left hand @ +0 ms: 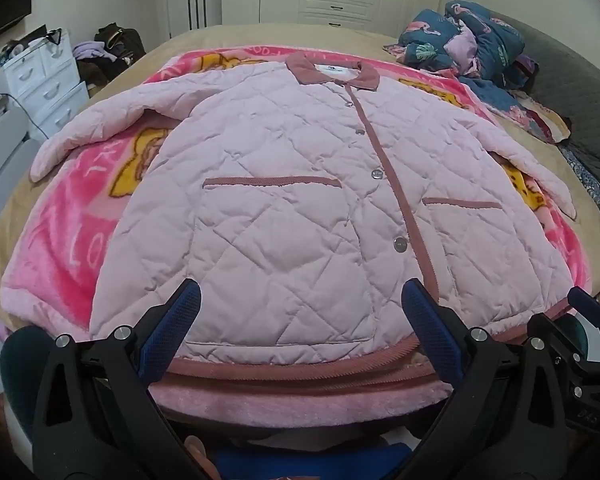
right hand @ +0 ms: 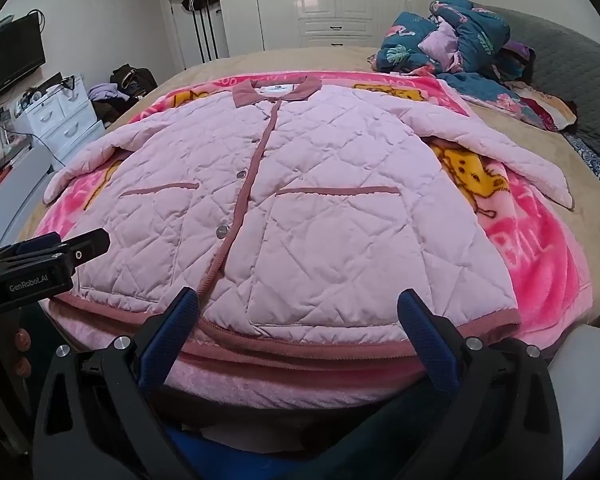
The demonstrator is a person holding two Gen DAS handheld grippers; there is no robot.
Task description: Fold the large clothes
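Hovering at the foot edge of the bed (left hand: 380,36), I am holding both tools tilted down over a pink quilted jacket (left hand: 300,184) that is lying flat, front up and buttoned, on a bright pink cartoon blanket (left hand: 60,248). The jacket's collar (left hand: 332,70) is pointing toward the far edge and its hem (left hand: 292,368) is running along the near edge, just beneath me. Both sleeves are lying spread out toward the bed's side edges, which I judge is the layout needed before any fold begins.

My left gripper (left hand: 300,320) is standing with its jaws wide and nothing between them, poised above the hem on the side of the left pocket (left hand: 272,182). My right gripper (right hand: 298,320) is likewise gaping wide and empty, above the hem below the right pocket (right hand: 336,192). I am keeping them side by side, likely so each can take one side of the garment. A heap of dark floral bedding (left hand: 460,36) is sitting at the far right corner, clear of the jacket.
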